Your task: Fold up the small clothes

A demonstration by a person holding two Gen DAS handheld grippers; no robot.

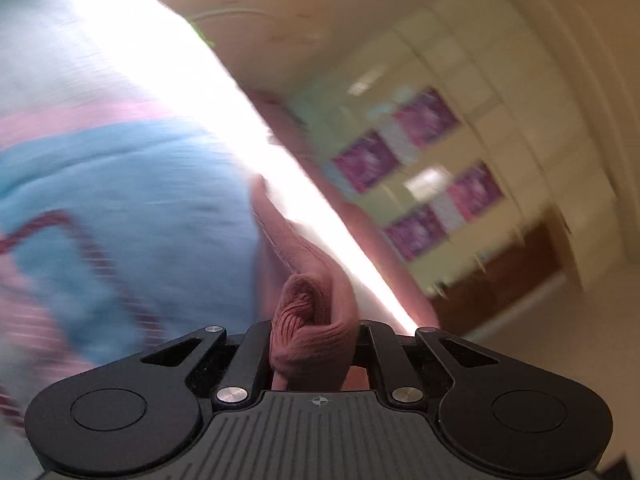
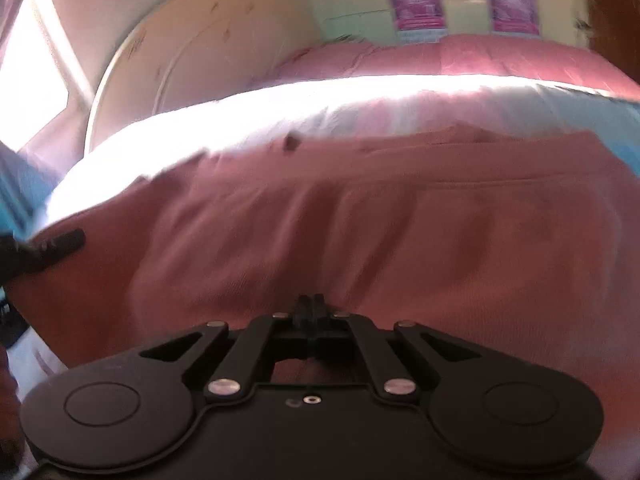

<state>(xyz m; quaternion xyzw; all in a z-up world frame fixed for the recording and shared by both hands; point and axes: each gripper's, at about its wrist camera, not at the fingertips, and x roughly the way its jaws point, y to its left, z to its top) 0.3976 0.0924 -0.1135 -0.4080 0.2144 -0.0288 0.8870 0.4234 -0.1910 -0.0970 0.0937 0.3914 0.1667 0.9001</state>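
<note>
Dusty-pink knit fabric fills the space between your left gripper [image 1: 312, 336] jaws: they are closed on a bunched fold of the pink garment [image 1: 316, 320], which bulges up between them. From that fold the cloth runs up and away along a bright, sunlit strip. To its left lies a light-blue cloth [image 1: 120, 208] with pink and dark-red striped bands. Your right gripper [image 2: 309, 312] has its jaws drawn fully together at the near edge of the same pink garment [image 2: 360, 232]; whether cloth is pinched between the tips you cannot tell from this view. The garment spreads wide ahead of the right jaws over a pale, brightly lit surface. The tip of the left gripper [image 2: 52, 246] shows at the garment's left edge. Beyond stand a cream rounded headboard [image 2: 192, 52] and purple posters [image 1: 424, 118] on the wall. Both views are motion-blurred.
</note>
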